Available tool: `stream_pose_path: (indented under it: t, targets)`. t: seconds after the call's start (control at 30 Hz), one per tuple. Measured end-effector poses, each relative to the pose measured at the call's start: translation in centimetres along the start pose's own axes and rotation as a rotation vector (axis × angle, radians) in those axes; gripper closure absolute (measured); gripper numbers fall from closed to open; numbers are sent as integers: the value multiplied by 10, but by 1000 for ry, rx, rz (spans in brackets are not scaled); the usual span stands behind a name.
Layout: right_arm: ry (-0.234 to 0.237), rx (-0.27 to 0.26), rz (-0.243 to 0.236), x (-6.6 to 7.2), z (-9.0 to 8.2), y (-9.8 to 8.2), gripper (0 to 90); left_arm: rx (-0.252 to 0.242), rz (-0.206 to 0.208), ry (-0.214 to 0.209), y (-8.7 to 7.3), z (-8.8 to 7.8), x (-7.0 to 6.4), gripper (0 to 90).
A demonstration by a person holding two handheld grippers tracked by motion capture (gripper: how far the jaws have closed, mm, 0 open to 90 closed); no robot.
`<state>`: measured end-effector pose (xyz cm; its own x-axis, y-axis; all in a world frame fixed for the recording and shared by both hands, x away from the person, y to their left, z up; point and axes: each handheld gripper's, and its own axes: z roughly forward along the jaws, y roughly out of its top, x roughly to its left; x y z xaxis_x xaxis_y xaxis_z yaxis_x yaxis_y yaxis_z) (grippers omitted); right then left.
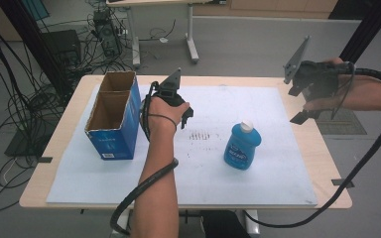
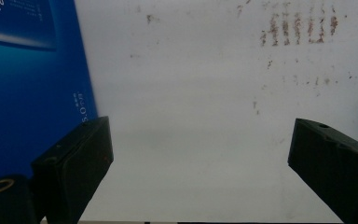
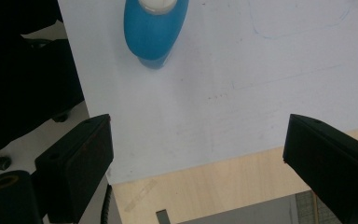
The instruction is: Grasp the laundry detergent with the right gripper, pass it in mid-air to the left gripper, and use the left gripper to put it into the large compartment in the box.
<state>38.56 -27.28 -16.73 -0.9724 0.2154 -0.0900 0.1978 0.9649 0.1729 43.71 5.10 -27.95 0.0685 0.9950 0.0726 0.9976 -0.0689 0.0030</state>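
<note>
Bottle upright at mid-tabletop, between your two released claws; the left one is nearer.

From the left: the blue carton [image 1: 113, 119] stands open-topped on the white mat [image 1: 278, 163], and your left claw [image 1: 187, 115] hovers just beside it, jaws spread wide with nothing between them. The blue bottle [image 1: 242, 145] lies to that claw's right and a little toward you, standing on its base, long axis vertical, white cap [image 1: 247, 126] pointing up, broad face toward you. Your right claw [image 1: 305, 109] hangs past the tabletop's [image 1: 327, 148] right edge, also wide open and empty, well apart from the bottle [image 3: 154, 29]. Judging by that, the left hand has the shorter reach.
</note>
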Motion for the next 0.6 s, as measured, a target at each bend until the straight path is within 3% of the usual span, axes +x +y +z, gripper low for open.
stream_pose_path:
  t: [0.6]
  targets:
    - [-14,-3,6,1,-2,0,82,-3,-2,2,-2,-3,1,70]
